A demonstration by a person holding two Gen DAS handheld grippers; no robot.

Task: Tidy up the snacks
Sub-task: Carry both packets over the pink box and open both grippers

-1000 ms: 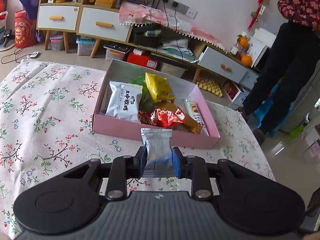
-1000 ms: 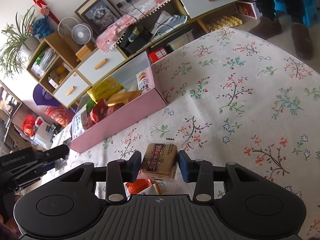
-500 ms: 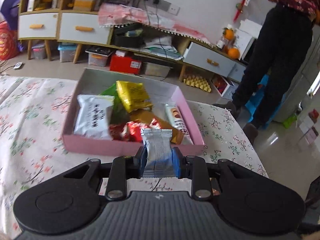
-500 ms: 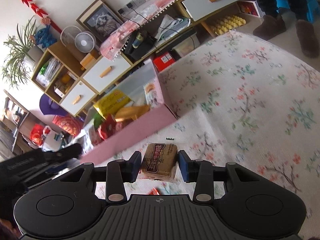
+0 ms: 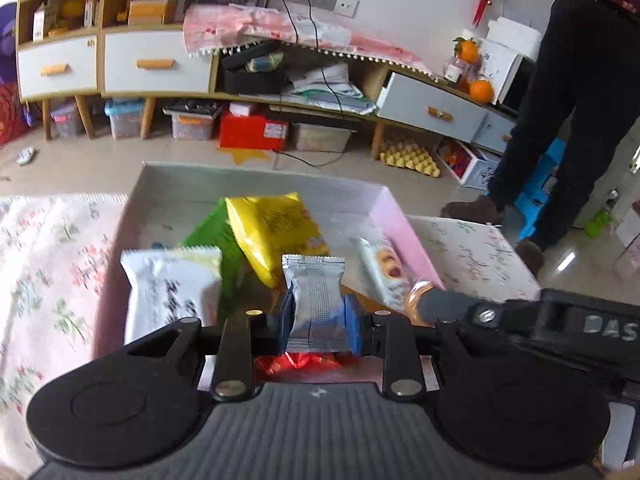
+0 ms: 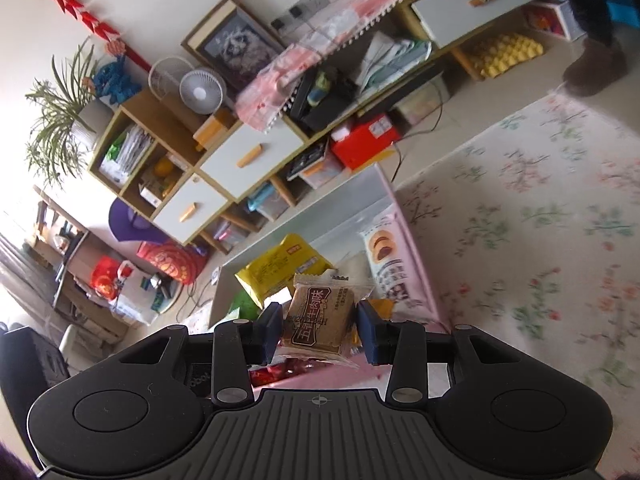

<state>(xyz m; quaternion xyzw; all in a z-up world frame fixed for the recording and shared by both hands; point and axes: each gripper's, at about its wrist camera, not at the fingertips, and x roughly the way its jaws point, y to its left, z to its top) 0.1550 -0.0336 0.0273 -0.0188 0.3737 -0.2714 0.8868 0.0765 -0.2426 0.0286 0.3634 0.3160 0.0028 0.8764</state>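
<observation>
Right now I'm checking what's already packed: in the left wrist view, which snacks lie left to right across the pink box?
white packet → green packet → yellow packet → silver packet held in the left gripper → pale pastry packet.

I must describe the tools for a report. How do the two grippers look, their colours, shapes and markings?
Both look alike. The left gripper and the right gripper have a grey ribbed body with a small mark at its front edge, two round black side housings, black linkage arms with silver pins, and blue pads on the fingers. No cable or sleeve is visible.
</observation>
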